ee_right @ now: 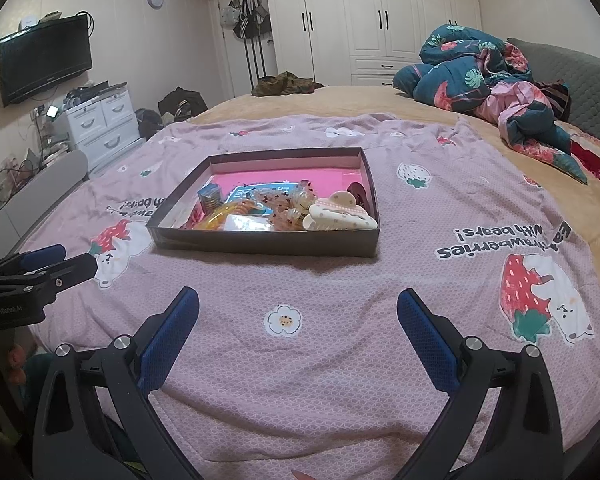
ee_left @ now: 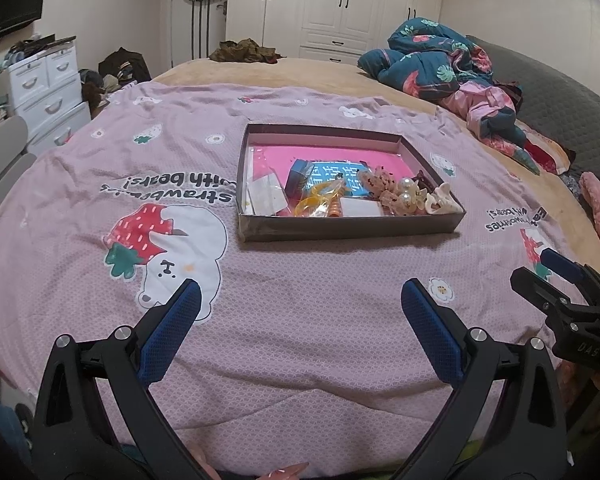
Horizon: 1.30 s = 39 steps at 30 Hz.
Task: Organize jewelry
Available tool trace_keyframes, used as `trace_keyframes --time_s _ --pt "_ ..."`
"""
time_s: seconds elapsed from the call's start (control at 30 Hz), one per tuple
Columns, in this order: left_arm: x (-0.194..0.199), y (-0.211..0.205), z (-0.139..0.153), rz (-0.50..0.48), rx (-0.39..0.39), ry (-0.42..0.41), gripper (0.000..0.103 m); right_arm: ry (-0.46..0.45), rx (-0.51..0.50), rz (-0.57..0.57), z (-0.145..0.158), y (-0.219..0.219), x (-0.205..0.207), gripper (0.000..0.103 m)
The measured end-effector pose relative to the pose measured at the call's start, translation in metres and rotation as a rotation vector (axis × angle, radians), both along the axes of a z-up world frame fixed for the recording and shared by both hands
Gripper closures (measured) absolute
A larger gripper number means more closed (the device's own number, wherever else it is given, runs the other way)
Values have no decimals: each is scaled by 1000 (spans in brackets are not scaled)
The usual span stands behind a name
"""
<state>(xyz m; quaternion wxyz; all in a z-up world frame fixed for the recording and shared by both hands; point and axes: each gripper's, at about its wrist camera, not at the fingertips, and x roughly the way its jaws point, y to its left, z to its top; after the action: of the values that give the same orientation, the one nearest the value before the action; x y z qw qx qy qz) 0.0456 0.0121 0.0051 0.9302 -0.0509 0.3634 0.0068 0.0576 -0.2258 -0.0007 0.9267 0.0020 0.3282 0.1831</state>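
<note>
A shallow dark-grey cardboard box with a pink floor (ee_left: 352, 227) sits in the middle of the pink strawberry-and-bear printed quilt (ee_left: 300, 320) on the bed, holding a heap of hair clips, pearl pieces and yellow bangles (ee_left: 380, 196). The left tool (ee_left: 300, 304) and right tool (ee_right: 298, 308) both hover released over the quilt, near its front edge, blue-padded jaws spread wide and empty, well short of the box.
</note>
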Motion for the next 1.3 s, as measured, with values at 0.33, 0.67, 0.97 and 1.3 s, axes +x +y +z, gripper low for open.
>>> trace_keyframes --time_s 0.33,0.67,0.97,1.3 --pt "0 0 0 0 -2 0 9 -3 1 1 0 1 -1 4" --pt "0 0 -1 1 -1 5 9 0 4 0 0 1 -2 4" --pt "1 -1 -4 7 -8 11 9 -6 8 -6 0 -1 -2 4" --pt "1 4 -5 56 -1 17 9 -8 18 -15 3 -7 -1 4"
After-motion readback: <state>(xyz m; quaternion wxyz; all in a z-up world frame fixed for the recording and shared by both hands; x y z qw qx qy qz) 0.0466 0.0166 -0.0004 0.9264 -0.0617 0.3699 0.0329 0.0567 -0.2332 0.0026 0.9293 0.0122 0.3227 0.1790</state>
